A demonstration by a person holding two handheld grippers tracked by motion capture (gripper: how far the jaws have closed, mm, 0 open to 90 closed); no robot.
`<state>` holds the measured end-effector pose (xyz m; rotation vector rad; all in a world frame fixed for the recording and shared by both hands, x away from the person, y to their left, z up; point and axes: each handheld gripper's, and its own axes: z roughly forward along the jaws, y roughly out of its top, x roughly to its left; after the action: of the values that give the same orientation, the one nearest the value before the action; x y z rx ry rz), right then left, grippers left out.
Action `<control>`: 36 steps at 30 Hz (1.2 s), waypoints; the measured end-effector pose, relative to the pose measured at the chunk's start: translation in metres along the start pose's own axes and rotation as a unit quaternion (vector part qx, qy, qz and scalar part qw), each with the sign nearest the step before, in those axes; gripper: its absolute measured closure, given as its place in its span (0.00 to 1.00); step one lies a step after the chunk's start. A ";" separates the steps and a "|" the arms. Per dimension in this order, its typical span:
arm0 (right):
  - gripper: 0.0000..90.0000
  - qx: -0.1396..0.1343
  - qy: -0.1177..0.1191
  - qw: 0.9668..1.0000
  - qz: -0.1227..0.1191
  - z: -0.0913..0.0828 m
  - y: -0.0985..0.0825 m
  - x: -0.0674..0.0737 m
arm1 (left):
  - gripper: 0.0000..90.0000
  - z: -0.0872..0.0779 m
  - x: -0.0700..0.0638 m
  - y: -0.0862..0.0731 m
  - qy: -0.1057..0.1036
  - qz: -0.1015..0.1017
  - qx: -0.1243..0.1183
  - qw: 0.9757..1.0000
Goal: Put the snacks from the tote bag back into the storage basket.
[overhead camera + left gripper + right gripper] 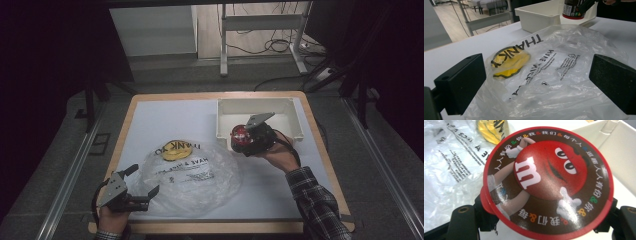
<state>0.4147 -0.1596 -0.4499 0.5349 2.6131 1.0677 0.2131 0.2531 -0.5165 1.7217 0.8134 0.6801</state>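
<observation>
Over the white bin's near edge, my right claw grips the red-lidded candy tub, jaws clamped on its sides. My left claw hangs wide open at the plastic bag's edge on the surface, gripping nothing.

The left tongs are resting low at the worktop's near left corner, jaws standing wide apart and pointing toward the right edge, the left hand gripping them from below. The right tongs are being held above the worktop's far right part, jaws clamped tight, the right hand wrapping the body, its plaid-sleeved forearm reaching in from the near right corner.
</observation>
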 end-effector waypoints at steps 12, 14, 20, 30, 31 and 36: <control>0.29 0.005 0.000 1.000 0.003 0.010 0.000 -0.017 | 0.01 0.000 0.000 0.000 0.000 -0.001 -0.001 1.000; 0.29 0.006 -0.001 1.000 0.004 0.013 0.000 -0.019 | 0.01 0.000 0.000 0.000 0.001 -0.001 -0.001 1.000; 0.29 0.010 0.000 1.000 0.005 0.021 0.002 -0.026 | 0.01 -0.001 0.000 0.000 0.001 -0.001 -0.001 1.000; 0.29 0.012 0.000 1.000 0.006 0.032 0.005 -0.037 | 0.01 -0.001 0.001 0.000 0.001 -0.001 -0.001 1.000; 0.29 0.011 0.000 1.000 0.005 0.033 0.005 -0.038 | 0.01 -0.001 0.001 0.000 0.001 -0.001 -0.001 1.000; 0.29 0.017 -0.001 1.000 0.004 0.040 0.007 -0.041 | 0.01 -0.001 0.001 0.000 0.001 -0.001 -0.002 1.000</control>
<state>0.4685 -0.1482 -0.4681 0.5555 2.6340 1.0259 0.2130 0.2541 -0.5163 1.7179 0.8141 0.6812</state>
